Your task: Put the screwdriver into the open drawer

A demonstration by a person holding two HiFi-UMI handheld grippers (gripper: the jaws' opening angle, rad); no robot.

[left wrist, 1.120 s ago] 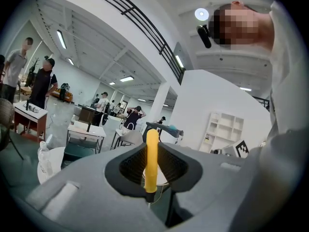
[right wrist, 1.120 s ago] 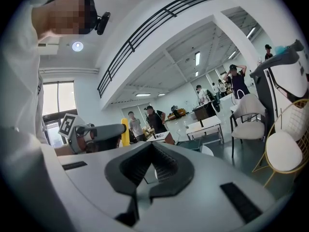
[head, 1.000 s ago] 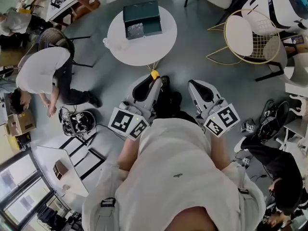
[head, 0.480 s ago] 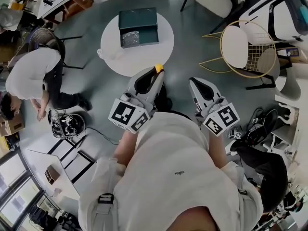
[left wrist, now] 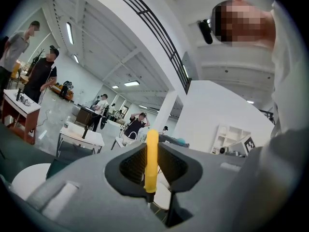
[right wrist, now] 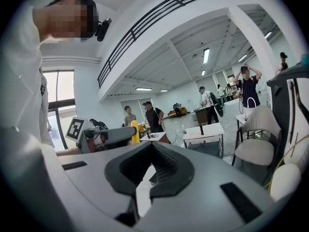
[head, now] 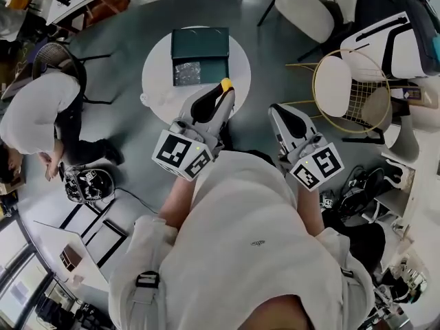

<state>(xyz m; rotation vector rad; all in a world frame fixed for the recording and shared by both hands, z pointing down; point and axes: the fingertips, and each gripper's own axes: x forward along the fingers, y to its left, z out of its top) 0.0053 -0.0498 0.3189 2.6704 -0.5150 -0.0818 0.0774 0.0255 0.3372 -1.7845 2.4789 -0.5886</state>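
Screwdriver (left wrist: 151, 161) clamped in left gripper (head: 221, 95); yellow handle end pokes past jaw tips, toward open drawer (head: 188, 73) on round table (head: 152, 74); drawer just ahead, slightly left; right gripper (head: 280, 114) closed on nothing, farther off; judgement: left arm makes the move

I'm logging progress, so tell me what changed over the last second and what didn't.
The person stepped toward the round table, so the left hand-held gripper now reaches over its near edge. It stays shut on the yellow screwdriver; the right hand-held gripper stays empty. The green box sits unmoved on the table.
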